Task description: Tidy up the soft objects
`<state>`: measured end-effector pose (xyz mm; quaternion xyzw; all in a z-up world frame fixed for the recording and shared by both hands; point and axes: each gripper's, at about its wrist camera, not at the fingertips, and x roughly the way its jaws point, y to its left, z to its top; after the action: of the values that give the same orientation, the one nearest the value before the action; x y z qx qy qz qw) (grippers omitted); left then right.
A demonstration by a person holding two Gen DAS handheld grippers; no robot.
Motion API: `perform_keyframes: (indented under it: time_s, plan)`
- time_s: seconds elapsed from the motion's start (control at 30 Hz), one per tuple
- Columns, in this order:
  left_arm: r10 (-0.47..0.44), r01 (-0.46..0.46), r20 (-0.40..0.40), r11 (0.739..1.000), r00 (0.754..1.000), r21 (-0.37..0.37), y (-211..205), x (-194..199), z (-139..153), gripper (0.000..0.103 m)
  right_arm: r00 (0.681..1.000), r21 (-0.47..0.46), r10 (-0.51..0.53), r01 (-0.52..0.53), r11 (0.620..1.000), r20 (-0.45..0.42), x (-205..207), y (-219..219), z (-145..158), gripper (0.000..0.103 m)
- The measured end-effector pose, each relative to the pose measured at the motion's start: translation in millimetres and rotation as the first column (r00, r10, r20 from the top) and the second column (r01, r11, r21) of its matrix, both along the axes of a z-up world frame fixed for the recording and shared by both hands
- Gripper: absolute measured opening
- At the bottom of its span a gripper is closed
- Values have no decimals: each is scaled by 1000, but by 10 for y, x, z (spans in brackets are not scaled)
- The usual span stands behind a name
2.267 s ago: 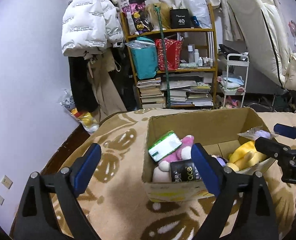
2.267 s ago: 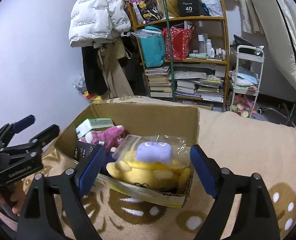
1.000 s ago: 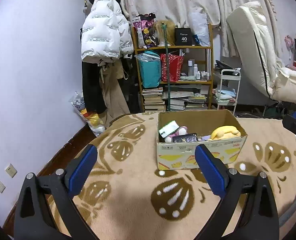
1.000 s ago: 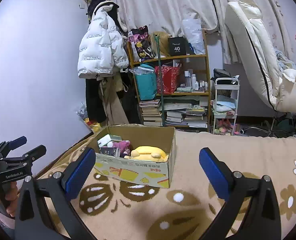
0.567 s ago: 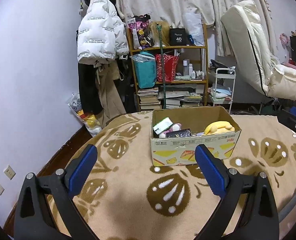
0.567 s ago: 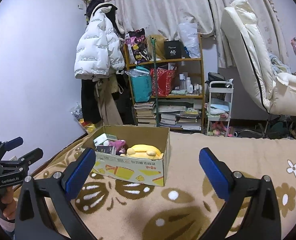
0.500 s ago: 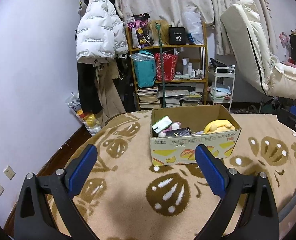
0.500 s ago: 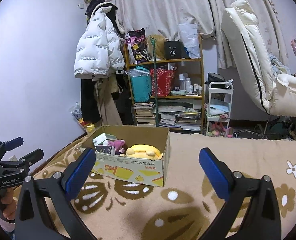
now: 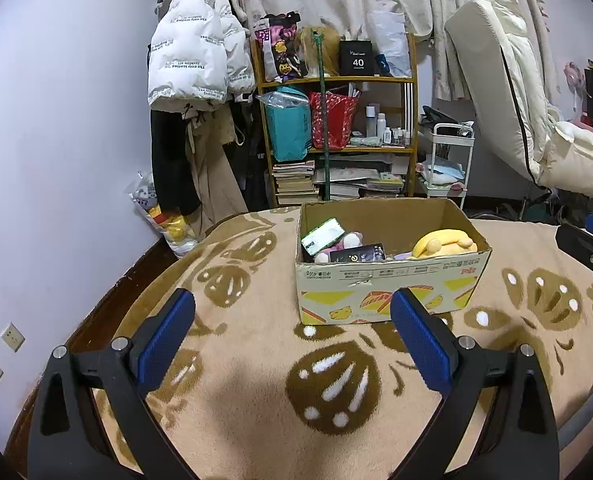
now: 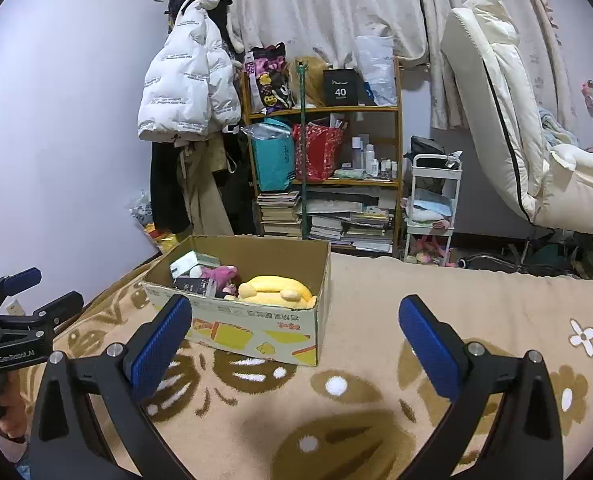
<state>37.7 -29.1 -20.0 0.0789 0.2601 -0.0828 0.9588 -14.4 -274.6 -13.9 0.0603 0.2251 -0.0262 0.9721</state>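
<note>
A cardboard box (image 9: 392, 288) (image 10: 252, 326) stands on a beige patterned blanket (image 9: 256, 380). Inside lie a yellow plush (image 9: 444, 242) (image 10: 276, 288), a pink plush (image 9: 342, 242) (image 10: 220, 274), a green-and-white pack (image 9: 322, 236) and a black pouch (image 9: 356, 254). My left gripper (image 9: 292, 338) hangs open and empty well in front of the box. My right gripper (image 10: 294, 342) is also open and empty, back from the box's right front corner. The left gripper (image 10: 24, 296) shows at the right wrist view's left edge, held by a hand.
Behind the bed stand a wooden shelf (image 9: 336, 136) with bags and books, a white puffer jacket (image 9: 196, 56) on a rack, a small white cart (image 9: 448, 168) and a cream mattress (image 9: 508, 92) leaning on the wall. The bed's left edge drops to the floor (image 9: 136, 276).
Both grippers have pulled back and up from the box, which now looks small and far. The yellow plush lies in the box, out of the right gripper's reach.
</note>
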Motion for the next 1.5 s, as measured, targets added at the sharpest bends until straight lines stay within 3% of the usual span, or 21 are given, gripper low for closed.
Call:
perform_keyframes:
  time_s: [1.5]
  plan:
    - [38,-38,7,999,999,-5,27,-53,20,97,999,-3,-32,32,999,9,26,-52,-62,103]
